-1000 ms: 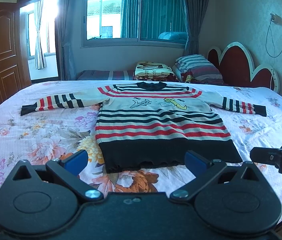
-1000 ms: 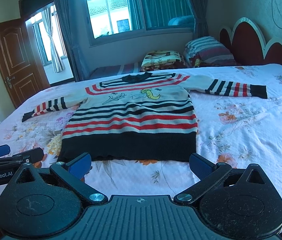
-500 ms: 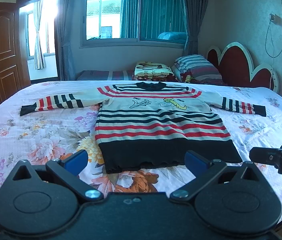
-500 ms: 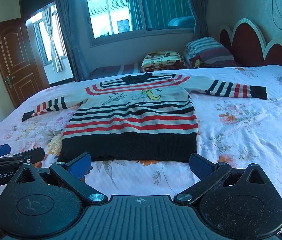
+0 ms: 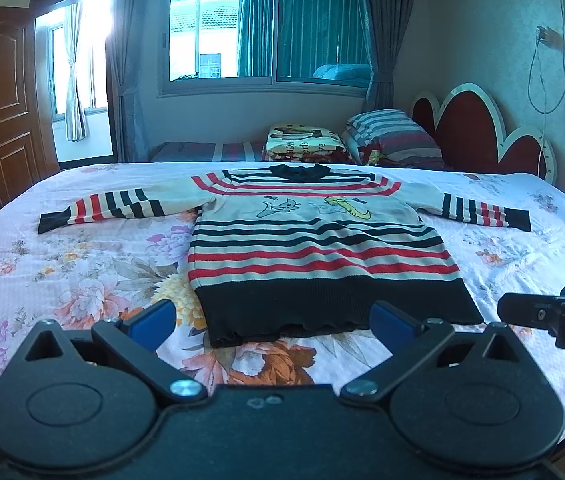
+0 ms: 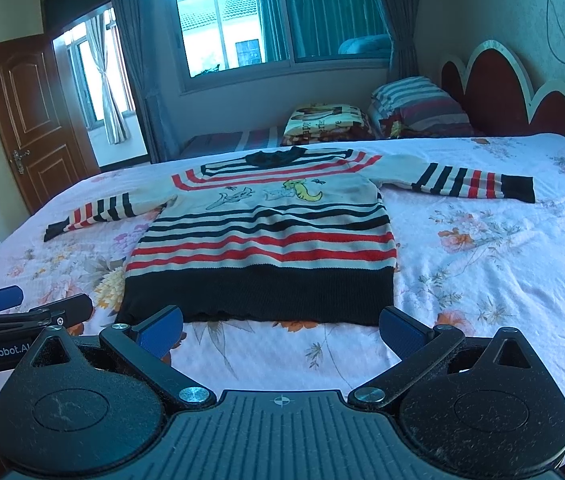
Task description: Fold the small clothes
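Nothing has shifted since the earlier frames: both tools hover level before the near edge of the bed [image 5: 82, 264]. Wide floral sheet lies bare to either side of the sweater [image 5: 314, 248], which is spread flat at frame centre, sleeves outstretched, black ribbed hem nearest. Its knit is striped red, black and cream. The left gripper [image 5: 270, 316] and the right gripper [image 6: 280, 330] gape wide, holding nothing.
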Motion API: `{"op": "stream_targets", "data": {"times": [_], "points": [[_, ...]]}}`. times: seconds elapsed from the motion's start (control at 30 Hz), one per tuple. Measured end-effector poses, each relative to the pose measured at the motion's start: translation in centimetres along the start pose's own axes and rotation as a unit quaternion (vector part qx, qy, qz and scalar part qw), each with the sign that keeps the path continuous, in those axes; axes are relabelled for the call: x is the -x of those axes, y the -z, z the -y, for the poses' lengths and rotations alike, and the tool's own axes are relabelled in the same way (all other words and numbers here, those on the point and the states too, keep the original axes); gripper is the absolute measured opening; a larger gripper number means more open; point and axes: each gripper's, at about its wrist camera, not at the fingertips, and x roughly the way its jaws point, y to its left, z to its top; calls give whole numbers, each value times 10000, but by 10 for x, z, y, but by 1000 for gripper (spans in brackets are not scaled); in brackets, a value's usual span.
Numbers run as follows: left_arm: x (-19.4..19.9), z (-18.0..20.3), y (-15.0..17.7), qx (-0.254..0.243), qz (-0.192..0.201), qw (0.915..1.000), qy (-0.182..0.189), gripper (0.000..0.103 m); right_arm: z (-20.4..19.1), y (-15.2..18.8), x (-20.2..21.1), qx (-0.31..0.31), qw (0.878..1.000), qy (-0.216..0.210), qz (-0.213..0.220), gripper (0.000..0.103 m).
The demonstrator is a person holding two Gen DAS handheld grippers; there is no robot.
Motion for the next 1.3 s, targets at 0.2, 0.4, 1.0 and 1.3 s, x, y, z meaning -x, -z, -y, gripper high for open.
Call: {"op": "stream_targets", "data": {"times": [0.2,0.4,1.0,1.3], "points": [[0,2,-1,-42,-7,10000,31,103,1,0,2,-4,10000,5,9,103],[0,2,-1,-47,-12,10000,34,103,1,0,2,-1,10000,8,7,103],[-1,1,3,-42,-47,10000,55,103,1,2,3,-29,10000,41,-9,103],[-2,2,5,-52,-58,10000,44,103,2,4,2,-68,10000,61,-24,103]]}}
